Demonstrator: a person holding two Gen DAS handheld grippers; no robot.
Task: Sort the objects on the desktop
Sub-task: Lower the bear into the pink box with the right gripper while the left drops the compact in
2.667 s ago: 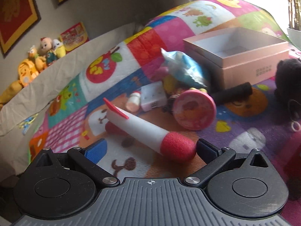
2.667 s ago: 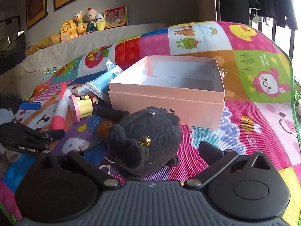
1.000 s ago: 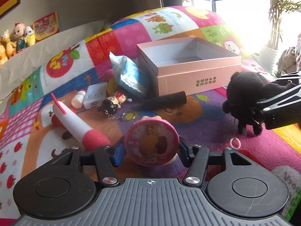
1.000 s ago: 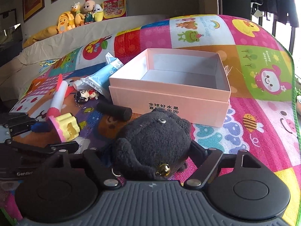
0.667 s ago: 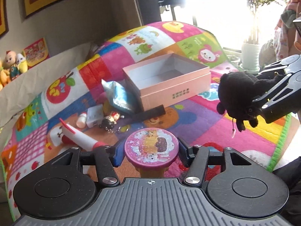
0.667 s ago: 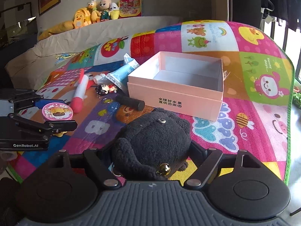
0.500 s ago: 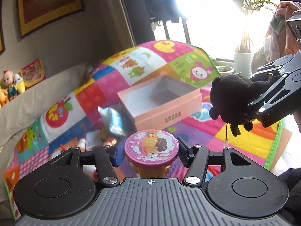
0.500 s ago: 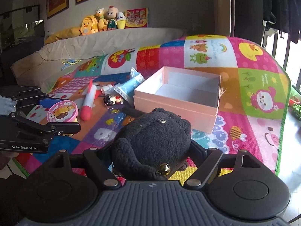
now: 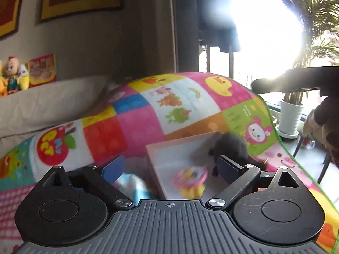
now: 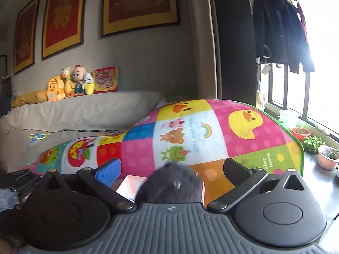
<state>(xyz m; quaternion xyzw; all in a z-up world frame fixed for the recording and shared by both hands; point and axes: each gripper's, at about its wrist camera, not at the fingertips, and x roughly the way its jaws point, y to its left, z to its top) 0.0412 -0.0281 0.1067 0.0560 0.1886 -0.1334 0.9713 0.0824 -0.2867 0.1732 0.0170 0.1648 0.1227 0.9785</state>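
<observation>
Pink cardboard makes up the box [image 9: 180, 148], which sits open-topped on the patchwork mat [image 9: 148, 127] so that loose things can be dropped straight in. Both grippers hang above it for that reason. The left gripper [image 9: 169, 167] has its jaws spread apart with nothing between them, and they have just been opening; the pink-topped toy [image 9: 190, 177] it carried 1 second ago now lies blurred inside the box, below the fingers. The right gripper [image 10: 171, 169] is likewise spread wide, its jaws also just opened, and the black plush toy [image 10: 171, 188] shows beneath it, clear of both pads, at the box's far side in the left view. Compared with 1 second ago, both toys have left the jaws and the cameras look from higher up.
</observation>
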